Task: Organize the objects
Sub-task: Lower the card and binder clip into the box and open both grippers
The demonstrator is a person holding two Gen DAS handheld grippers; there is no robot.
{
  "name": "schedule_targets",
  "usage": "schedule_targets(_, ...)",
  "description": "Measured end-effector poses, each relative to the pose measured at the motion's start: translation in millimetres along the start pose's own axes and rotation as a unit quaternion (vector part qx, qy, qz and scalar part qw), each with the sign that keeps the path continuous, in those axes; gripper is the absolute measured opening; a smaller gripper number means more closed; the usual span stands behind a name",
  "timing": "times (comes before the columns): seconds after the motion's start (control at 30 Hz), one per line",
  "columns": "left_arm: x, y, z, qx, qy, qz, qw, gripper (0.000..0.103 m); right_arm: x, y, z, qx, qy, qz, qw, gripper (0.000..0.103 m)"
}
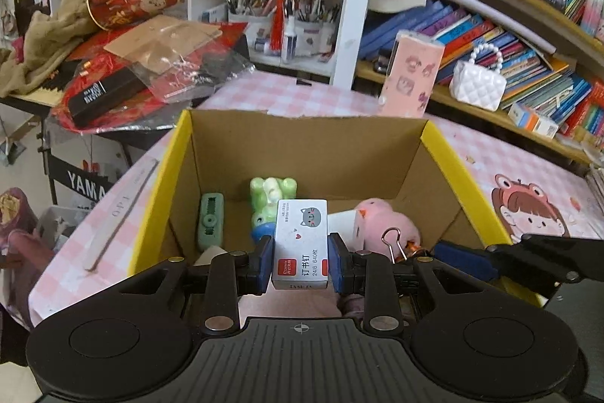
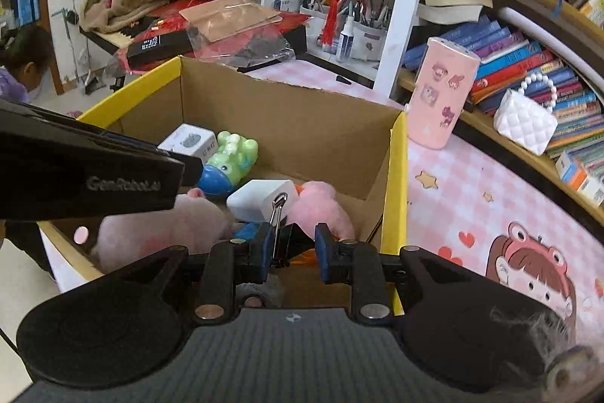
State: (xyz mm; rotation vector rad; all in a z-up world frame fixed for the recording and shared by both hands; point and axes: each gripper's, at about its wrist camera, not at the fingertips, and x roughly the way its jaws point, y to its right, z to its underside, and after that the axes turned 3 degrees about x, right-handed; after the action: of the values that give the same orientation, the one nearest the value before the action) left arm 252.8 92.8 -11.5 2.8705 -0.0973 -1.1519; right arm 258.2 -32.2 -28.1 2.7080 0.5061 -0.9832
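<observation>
Two items are being carried into the box at once, so the step in hand looks like the drop-off part of the tidy-up. Nearest in the left wrist view, the left tool [image 1: 300, 261] is clamped on a small white staple box [image 1: 301, 244] with a cat drawn on it, held upright over the near edge of the cardboard box [image 1: 458, 172]. In the right wrist view, the right tool [image 2: 292, 250] is closed on a black binder clip [image 2: 278, 237], though it seems pinched against the left pad only, so that grip is judged a bit iffy.

Further in, on the box floor, a pink plush [image 1: 392, 225], a white cube [image 2: 260, 201], a green frog toy [image 1: 270, 204] and a green tape dispenser [image 1: 210, 221] by the left wall are already lying.

Beyond the far edge of the box, a pink case [image 1: 413, 74] is left standing on the checked surface [image 1: 521, 157] near its back edge.

Next, both tools probably need to be lowered a touch and opened over a free patch, likely the bare floor toward the far right corner.
</observation>
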Motion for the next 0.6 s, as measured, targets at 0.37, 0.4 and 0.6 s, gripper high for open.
schedule_targets(0.37,16.9,1.2,1.5,0.002,-0.014,0.009,0.9999,0.030,12.8,-5.0,-5.3,-0.034,-0.006,0.026,0.999,0.024)
schedule_targets(0.4,15.6,1.5,0.8,0.004,-0.013,0.011,0.9999,0.031,11.8,-4.4,-5.5,-0.028,-0.007,0.026,0.999,0.024)
schedule_targets(0.6,-13.6,2.8,-1.2,0.010,0.025,0.023,0.9994,0.043,-13.3,-3.0,-3.1,0.004,0.015,0.039,0.999,0.024)
